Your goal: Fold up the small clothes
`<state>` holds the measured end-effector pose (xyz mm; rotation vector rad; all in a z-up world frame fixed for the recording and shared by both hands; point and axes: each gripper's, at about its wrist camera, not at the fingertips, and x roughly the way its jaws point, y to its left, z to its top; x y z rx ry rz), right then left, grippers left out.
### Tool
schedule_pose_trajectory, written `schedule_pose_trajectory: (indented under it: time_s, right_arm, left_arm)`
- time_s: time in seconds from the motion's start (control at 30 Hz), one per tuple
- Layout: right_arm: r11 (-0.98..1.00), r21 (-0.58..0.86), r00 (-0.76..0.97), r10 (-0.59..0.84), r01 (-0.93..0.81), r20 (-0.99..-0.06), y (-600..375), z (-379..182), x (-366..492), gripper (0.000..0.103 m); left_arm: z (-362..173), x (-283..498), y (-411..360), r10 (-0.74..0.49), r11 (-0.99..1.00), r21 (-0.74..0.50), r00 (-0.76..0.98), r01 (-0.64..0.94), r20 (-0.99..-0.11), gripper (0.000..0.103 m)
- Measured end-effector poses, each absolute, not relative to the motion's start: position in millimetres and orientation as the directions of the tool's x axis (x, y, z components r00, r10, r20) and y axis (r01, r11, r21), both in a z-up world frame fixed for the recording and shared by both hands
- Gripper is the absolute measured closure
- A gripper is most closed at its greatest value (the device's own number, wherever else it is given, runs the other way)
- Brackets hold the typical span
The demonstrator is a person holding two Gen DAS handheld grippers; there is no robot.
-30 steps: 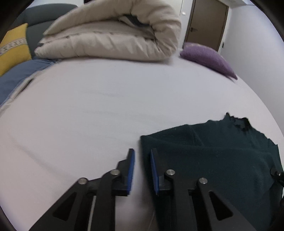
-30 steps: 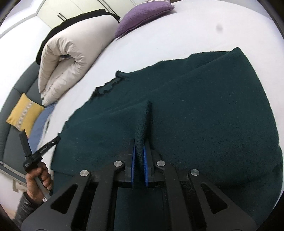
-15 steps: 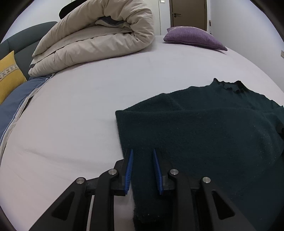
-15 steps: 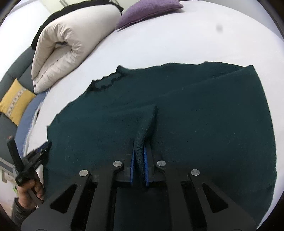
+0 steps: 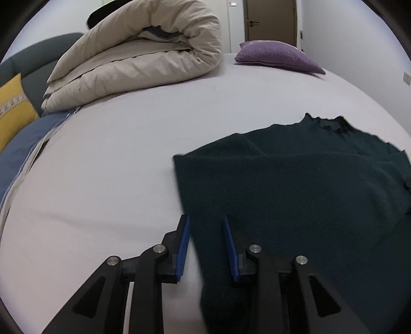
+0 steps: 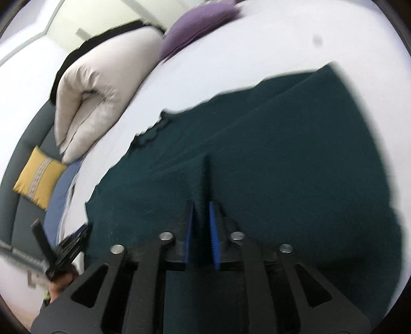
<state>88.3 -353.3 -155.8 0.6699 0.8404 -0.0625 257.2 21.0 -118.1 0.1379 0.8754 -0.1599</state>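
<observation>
A dark green knit sweater [image 5: 295, 185] lies spread on the white bed, its frilled collar [image 5: 331, 123] at the far side. My left gripper [image 5: 205, 226] is open, its blue pads straddling the sweater's near left edge. In the right wrist view the sweater [image 6: 282, 144] fills the middle. My right gripper [image 6: 201, 208] is shut on a pinched ridge of the sweater's fabric. The left gripper [image 6: 66, 246] shows at the lower left of that view, held by a hand.
A rolled beige duvet [image 5: 138, 59] lies at the back left of the bed [image 5: 115, 154]. A purple pillow [image 5: 277, 56] is at the back right. A yellow cushion [image 5: 12, 108] and blue sheet [image 5: 18, 156] are at the left edge. A door [image 5: 269, 20] stands behind.
My left gripper has moved right onto the sweater's left edge and opened wider. My right gripper keeps its pinch on the fabric and has shifted, blurring the view.
</observation>
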Motion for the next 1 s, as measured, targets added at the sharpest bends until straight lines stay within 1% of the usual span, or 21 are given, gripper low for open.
schedule_pose_trajectory:
  time_s: [0.03,0.07,0.1,0.13,0.17,0.2,0.27,0.37,0.47,0.6,0.7,0.83,0.97,1.0]
  right_arm:
    - [0.797,0.514,0.689,0.179,0.317,-0.702,-355,-148,80,0.070]
    - [0.799,0.508,0.710,0.151,0.322,-0.688,-358,-135,64,0.064]
    - [0.799,0.507,0.719,0.141,0.323,-0.680,-360,-128,54,0.060]
    - [0.798,0.511,0.727,0.140,0.319,-0.672,-363,-122,42,0.060]
    - [0.797,0.523,0.741,0.148,0.303,-0.655,-365,-114,21,0.057]
    - [0.795,0.529,0.746,0.152,0.298,-0.649,-365,-109,7,0.052]
    - [0.793,0.540,0.754,0.166,0.280,-0.635,-362,-100,-29,0.047]
    - [0.803,0.538,0.762,0.174,0.257,-0.624,-354,-94,-81,0.045]
    - [0.798,0.548,0.753,0.195,0.250,-0.628,-350,-97,-138,0.045]
    - [0.791,0.559,0.738,0.217,0.251,-0.639,-345,-109,-209,0.045]
    - [0.757,0.600,0.740,0.244,0.258,-0.626,-351,-119,-250,0.045]
    - [0.706,0.644,0.737,0.261,0.295,-0.623,-368,-136,-285,0.043]
    - [0.645,0.703,0.730,0.321,0.298,-0.604,-386,-150,-306,0.043]
    - [0.635,0.712,0.727,0.332,0.298,-0.601,-388,-152,-309,0.043]
  left_arm:
    - [-113,247,25,-0.089,0.979,0.048,0.630,0.198,-0.771,0.072]
    - [-109,237,28,-0.091,0.979,0.047,0.634,0.198,-0.768,0.067]
    - [-102,223,32,-0.098,0.980,0.039,0.645,0.194,-0.758,0.055]
    - [-97,208,37,-0.110,0.982,0.021,0.654,0.189,-0.748,0.049]
    - [-92,192,43,-0.129,0.983,-0.007,0.658,0.185,-0.742,0.038]
    - [-89,178,47,-0.149,0.982,-0.034,0.657,0.185,-0.739,0.031]
    - [-85,147,56,-0.194,0.978,-0.091,0.647,0.190,-0.738,0.023]
    - [-84,110,69,-0.230,0.972,-0.150,0.626,0.178,-0.745,0.022]
    - [-88,75,85,-0.305,0.952,-0.266,0.571,0.153,-0.762,0.022]
    - [-100,37,96,-0.350,0.933,-0.339,0.506,0.118,-0.788,0.022]
    - [-110,12,105,-0.402,0.912,-0.394,0.439,0.114,-0.804,0.025]
    - [-120,-14,115,-0.513,0.854,-0.506,0.352,0.119,-0.783,0.025]
    - [-131,-24,123,-0.640,0.761,-0.643,0.256,0.086,-0.724,0.025]
    - [-133,-25,124,-0.656,0.748,-0.658,0.239,0.081,-0.716,0.025]
